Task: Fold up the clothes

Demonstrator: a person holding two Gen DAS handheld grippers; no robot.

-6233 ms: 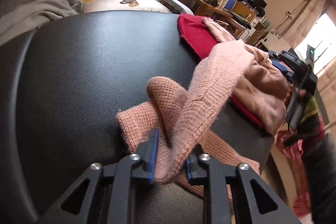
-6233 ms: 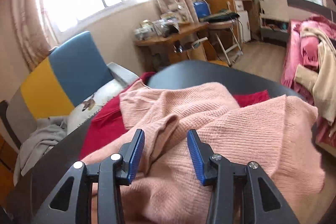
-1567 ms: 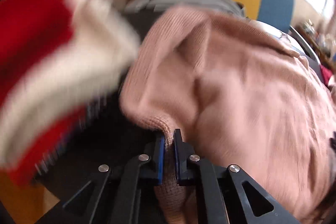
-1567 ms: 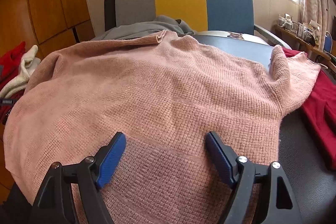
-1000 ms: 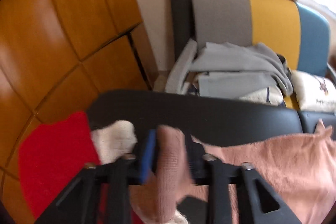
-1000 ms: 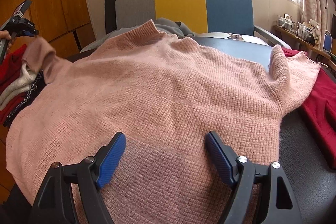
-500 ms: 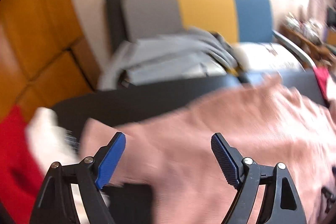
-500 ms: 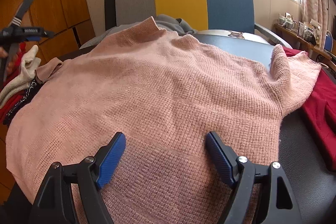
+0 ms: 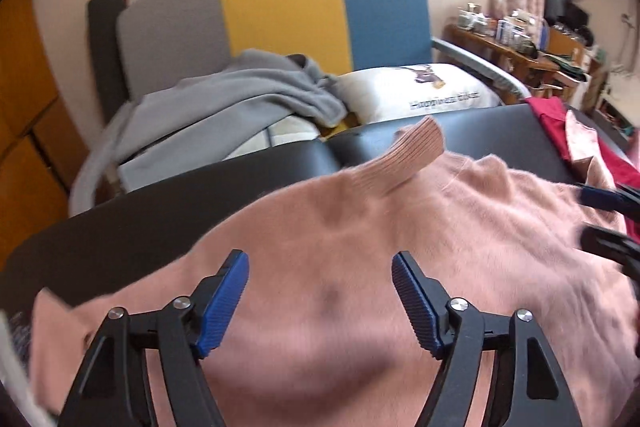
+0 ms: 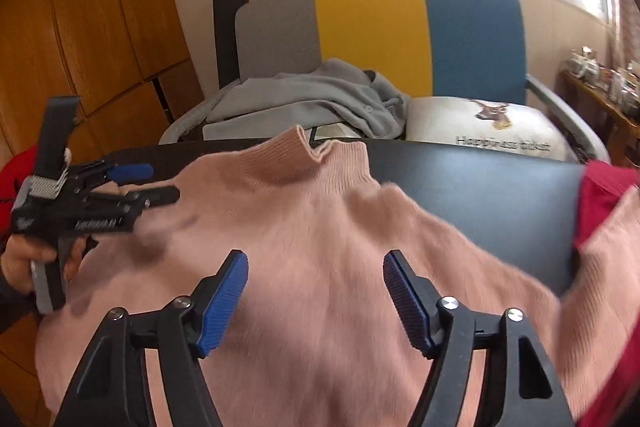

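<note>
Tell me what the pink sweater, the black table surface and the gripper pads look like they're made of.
Pink sweater: soft knit, probably wool or acrylic; ribbed collar and fuzzy nap show. Black table surface: seems leather or vinyl, going by its smooth faint sheen and a seam in the left wrist view. Gripper pads: blue, finely ridged, likely rubber or plastic; the look alone can't settle which.

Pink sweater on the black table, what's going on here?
A person with a handheld gripper in each hand is folding clothes. The pink sweater lies spread on the black table, collar toward the striped chair. Left gripper and right gripper both hover over its body with nothing clamped, jaws closing. A red garment lies at the table's right edge, and grey clothing is on the chair.
</note>
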